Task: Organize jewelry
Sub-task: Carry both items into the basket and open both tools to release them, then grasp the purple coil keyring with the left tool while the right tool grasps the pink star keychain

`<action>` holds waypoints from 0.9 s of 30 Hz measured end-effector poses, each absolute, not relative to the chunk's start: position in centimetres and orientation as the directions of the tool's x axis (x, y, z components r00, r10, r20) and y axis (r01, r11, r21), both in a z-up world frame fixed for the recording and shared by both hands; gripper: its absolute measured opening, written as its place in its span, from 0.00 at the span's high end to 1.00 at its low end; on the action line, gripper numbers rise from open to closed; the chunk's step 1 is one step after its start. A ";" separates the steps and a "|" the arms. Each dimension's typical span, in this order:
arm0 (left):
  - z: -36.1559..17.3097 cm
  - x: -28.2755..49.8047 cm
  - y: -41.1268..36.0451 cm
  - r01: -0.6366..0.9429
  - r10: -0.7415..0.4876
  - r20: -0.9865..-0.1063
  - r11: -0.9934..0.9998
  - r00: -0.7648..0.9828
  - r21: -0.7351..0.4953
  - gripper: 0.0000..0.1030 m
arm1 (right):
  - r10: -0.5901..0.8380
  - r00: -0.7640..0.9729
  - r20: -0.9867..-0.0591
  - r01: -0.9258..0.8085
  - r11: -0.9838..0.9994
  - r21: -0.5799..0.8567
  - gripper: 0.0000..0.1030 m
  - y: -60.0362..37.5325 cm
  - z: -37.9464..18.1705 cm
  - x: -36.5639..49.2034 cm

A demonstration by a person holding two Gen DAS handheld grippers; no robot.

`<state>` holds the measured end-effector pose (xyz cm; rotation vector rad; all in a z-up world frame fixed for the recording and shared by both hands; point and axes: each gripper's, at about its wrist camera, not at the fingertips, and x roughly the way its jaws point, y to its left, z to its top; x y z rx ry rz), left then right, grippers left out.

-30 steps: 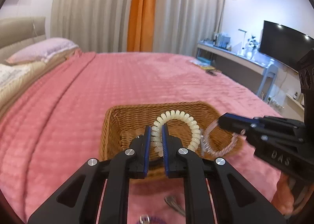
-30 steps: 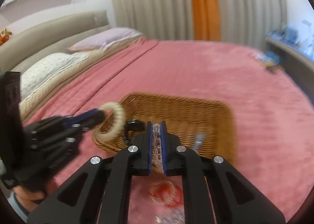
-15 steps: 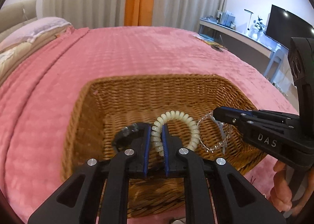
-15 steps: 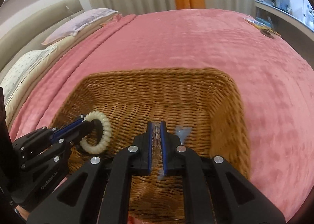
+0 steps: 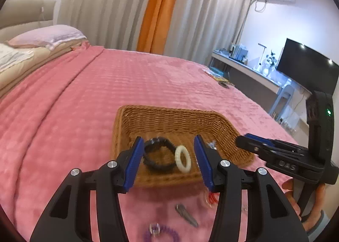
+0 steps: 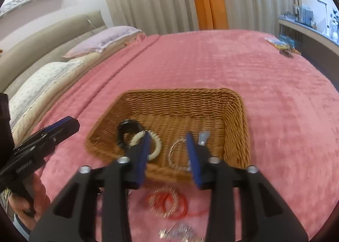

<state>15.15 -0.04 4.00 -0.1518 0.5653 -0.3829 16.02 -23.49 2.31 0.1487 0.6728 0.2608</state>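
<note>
In the basket (image 5: 161, 119), white bracelet (image 5: 183, 158) lies beyond open left gripper (image 5: 168, 162)

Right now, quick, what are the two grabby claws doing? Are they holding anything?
Left gripper: open, holding nothing; the cream bracelet lies in the basket.
Right gripper: open, holding nothing; the clear bead bracelet lies in the basket.

The right gripper (image 6: 168, 153) is wide open above the basket (image 6: 235, 127). Inside lie a black bracelet (image 6: 127, 129), a white ring (image 6: 156, 146) and a clear bracelet (image 6: 177, 155). A red string (image 6: 169, 203) sits on the pink blanket (image 6: 275, 93).
</note>
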 end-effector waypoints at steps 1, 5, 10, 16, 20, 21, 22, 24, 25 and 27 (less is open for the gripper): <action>4.1 14.5 0.4 0.310 -0.392 -0.490 0.919 0.779 -0.244 0.54 | 0.285 0.758 -0.587 -0.196 0.957 0.213 0.58 -23.4 2.6 15.0; 3.0 9.7 2.2 0.273 -0.346 -0.476 0.937 0.808 -0.217 0.50 | 0.263 0.791 -0.553 -0.197 0.964 0.177 0.43 -23.9 2.0 9.4; -0.8 6.1 4.4 0.183 -0.311 -0.493 0.939 0.812 -0.290 0.50 | 0.179 0.826 -0.535 -0.099 0.979 0.176 0.41 -25.5 -2.9 3.9; -2.4 5.4 3.8 0.167 -0.296 -0.549 0.947 0.782 -0.273 0.50 | 0.128 0.818 -0.561 -0.043 0.986 0.163 0.41 -25.5 -3.8 3.1; -4.1 6.1 4.1 0.170 -0.318 -0.611 0.942 0.725 -0.288 0.50 | 0.085 0.801 -0.592 -0.014 0.992 0.125 0.41 -25.4 -4.8 3.0; -4.7 6.6 4.1 0.176 -0.339 -0.635 0.935 0.694 -0.307 0.50 | 0.086 0.792 -0.604 -0.012 0.992 0.125 0.41 -25.4 -5.3 3.1; -4.9 6.8 4.0 0.181 -0.351 -0.648 0.932 0.677 -0.315 0.50 | 0.086 0.785 -0.614 -0.011 0.992 0.124 0.41 -25.4 -5.6 3.4; -5.8 7.5 3.9 0.187 -0.381 -0.676 0.920 0.631 -0.344 0.52 | 0.088 0.771 -0.631 -0.015 0.993 0.120 0.41 -25.4 -6.1 3.6; -5.9 7.7 3.9 0.184 -0.381 -0.678 0.920 0.628 -0.347 0.52 | 0.086 0.765 -0.638 -0.016 0.993 0.114 0.41 -25.3 -6.2 3.8; -6.1 8.2 4.0 0.164 -0.377 -0.689 0.920 0.619 -0.355 0.52 | 0.073 0.757 -0.650 -0.007 0.995 0.103 0.42 -25.3 -6.5 4.0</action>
